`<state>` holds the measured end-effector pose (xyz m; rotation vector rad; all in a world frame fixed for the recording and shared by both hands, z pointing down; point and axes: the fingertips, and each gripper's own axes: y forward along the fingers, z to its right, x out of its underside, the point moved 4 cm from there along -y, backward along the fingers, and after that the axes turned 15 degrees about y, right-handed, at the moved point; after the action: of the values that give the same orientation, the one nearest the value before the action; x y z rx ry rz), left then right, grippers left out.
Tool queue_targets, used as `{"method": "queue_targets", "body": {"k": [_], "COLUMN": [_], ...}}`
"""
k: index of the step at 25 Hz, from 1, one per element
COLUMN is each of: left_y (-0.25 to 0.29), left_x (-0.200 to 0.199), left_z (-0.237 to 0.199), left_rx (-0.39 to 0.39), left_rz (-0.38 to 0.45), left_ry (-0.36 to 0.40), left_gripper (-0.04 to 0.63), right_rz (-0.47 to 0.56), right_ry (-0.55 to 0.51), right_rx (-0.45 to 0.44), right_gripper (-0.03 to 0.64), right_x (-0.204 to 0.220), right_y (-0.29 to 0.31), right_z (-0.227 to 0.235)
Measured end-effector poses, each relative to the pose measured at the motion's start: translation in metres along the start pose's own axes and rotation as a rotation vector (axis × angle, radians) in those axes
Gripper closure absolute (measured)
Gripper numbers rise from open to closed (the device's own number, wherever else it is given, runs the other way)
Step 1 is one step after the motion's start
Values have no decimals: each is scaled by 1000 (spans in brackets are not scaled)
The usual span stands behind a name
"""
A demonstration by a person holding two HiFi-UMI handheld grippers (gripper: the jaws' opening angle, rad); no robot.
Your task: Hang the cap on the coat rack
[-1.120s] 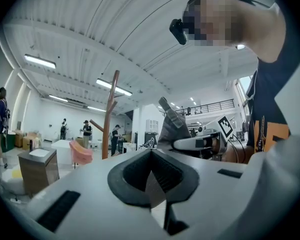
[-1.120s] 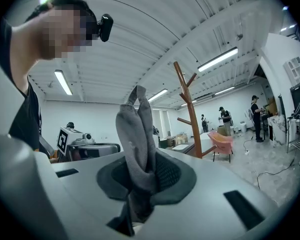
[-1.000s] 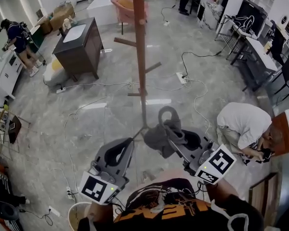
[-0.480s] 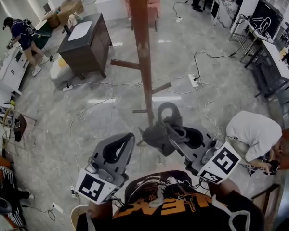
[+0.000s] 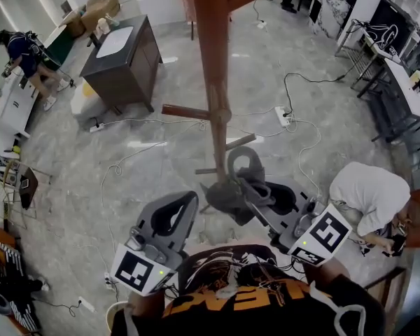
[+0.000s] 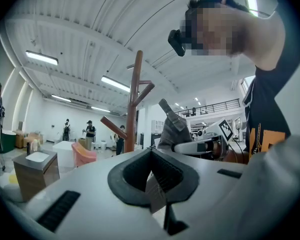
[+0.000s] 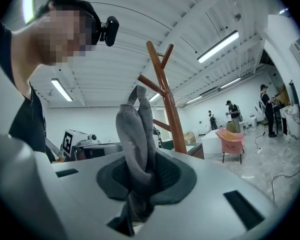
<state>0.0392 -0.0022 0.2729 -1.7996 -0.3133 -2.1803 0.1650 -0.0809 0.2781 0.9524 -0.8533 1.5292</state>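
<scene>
The brown wooden coat rack (image 5: 213, 82) rises just ahead of me, its pegs branching off left and right. A grey cap (image 5: 227, 191) hangs low beside the pole's foot, with my right gripper (image 5: 255, 196) shut on it. In the right gripper view the cap (image 7: 137, 134) stands bunched up out of the gripper (image 7: 142, 179), and the rack (image 7: 170, 114) is behind it. My left gripper (image 5: 169, 219) is lower left of the cap, shut with nothing in it. In the left gripper view, this gripper (image 6: 152, 179) faces the rack (image 6: 133, 109) and the cap (image 6: 171, 129).
A dark wooden cabinet (image 5: 122, 61) stands back left. Cables and a power strip (image 5: 283, 116) lie over the marble floor. A person (image 5: 364, 194) crouches at the right, another (image 5: 21, 51) bends at far left. Tables (image 5: 385, 68) line the right side.
The rack pole has grown larger and nearer in the head view. Both grippers and the held cap keep nearly the same places, the cap a little closer to the pole.
</scene>
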Motion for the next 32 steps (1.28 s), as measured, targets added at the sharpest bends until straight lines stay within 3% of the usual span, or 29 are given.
{"method": "queue_targets", "body": {"k": [15, 21, 27, 32], "left_y": [15, -6, -20, -20], "left_x": [9, 25, 40, 37], "left_z": [-15, -52, -98, -100], "left_rx": [136, 228, 367, 446], "left_rz": [15, 34, 62, 91], "left_ry": [11, 11, -10, -12], "left_gripper": [572, 572, 572, 572], "right_rz": [18, 86, 154, 184], "right_ry": [10, 7, 3, 22], "right_rx": [94, 200, 344, 409], "right_gripper": [545, 545, 545, 545], "right_x": [3, 15, 28, 35], "right_y": [6, 38, 73, 70], "right_z": [10, -2, -28, -37]}}
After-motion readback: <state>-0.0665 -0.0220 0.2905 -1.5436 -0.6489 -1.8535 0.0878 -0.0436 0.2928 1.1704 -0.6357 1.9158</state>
